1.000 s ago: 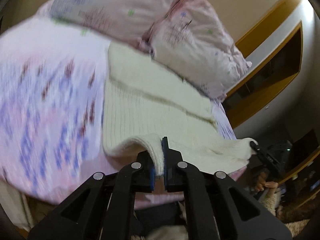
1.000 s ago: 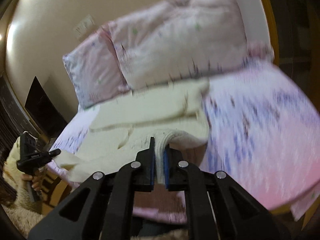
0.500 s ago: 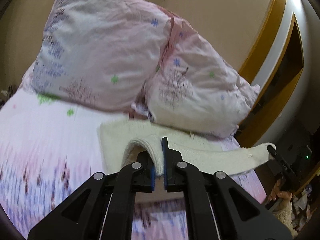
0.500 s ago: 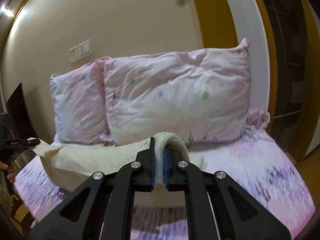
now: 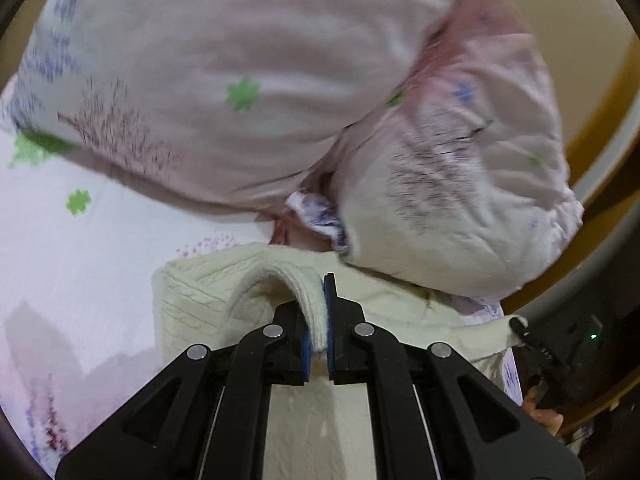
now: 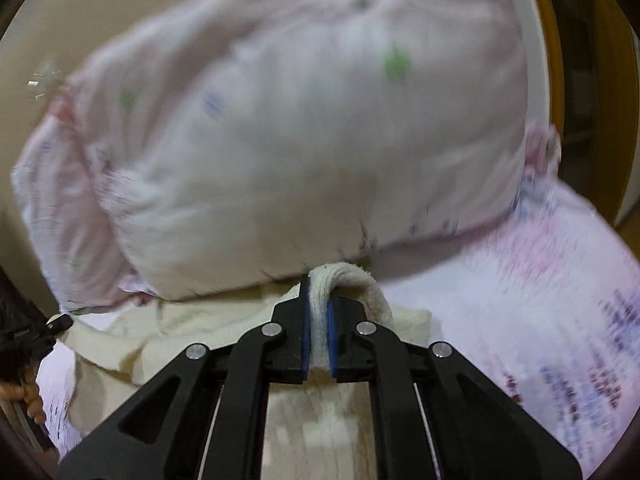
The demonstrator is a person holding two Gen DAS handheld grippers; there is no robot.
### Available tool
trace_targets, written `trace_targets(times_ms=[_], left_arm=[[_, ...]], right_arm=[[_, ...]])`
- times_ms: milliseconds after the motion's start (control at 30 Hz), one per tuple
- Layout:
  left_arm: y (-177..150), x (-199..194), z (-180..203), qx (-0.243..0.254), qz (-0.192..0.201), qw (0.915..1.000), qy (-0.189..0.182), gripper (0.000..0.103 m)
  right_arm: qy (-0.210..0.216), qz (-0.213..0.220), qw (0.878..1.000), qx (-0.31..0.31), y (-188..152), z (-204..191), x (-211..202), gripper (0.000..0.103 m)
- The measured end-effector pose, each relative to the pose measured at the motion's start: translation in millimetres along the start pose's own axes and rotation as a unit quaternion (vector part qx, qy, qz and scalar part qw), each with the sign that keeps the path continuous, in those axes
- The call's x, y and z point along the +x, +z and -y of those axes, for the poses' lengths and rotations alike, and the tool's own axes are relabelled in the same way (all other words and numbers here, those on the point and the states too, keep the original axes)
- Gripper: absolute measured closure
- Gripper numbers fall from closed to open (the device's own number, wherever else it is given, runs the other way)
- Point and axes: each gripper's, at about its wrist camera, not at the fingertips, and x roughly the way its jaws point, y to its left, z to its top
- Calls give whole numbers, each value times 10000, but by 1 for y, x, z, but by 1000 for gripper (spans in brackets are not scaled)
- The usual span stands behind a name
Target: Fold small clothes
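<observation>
Cream knit garment [image 5: 200,296] between tools

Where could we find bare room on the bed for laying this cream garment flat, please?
Bare sheet lies left of the cream garment, below the pillows; more sheet shows on its right. It is crowded where the pillows meet the garment's far edge.

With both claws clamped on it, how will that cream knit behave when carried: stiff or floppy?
Likely floppy: the knit arches limply out of the left claw and sags between grips. Probably light, since the right claw holds a bunched edge without visible strain. The thick ribbed weave looks grippy, so slipping seems unlikely, though it may stretch when pulled.
</observation>
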Motion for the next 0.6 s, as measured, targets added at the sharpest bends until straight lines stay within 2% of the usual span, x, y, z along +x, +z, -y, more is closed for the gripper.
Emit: trace_targets(times_ms=[200,300,333,367,433,467,500,567,600], left_arm=[[1,24,-14,-221,-186,9996,22,98],[0,34,-16,-261,-306,9992,40,98],[1,36,-17,-305,-350,9989,29,98],[1,38,-18,-346,-383,9987,30,97],[1,35,-18,-372,-334,9987,82,96],[1,31,-16,-305,-289,9991,71,94],[1,26,-14,-234,-228,9994,84,86],[1,15,-11,-141,-110,9997,143,60],[0,5,-10,-68,-16,9998,174,58]], right_arm=[[-137,-579,9973,430,-7,13,51,96],[-123,-792,9951,577,-9,17,64,90],[-81,-840,9943,648,-9,20,66,84],[-27,-859,9939,689,-9,20,65,73],[19,-755,9945,725,-8,23,55,62],[13,-677,9953,693,-9,22,48,60],[20,-615,9960,654,-9,23,42,60],[60,-530,9967,608,-10,26,28,60],[77,-507,9968,606,-12,28,22,60]])
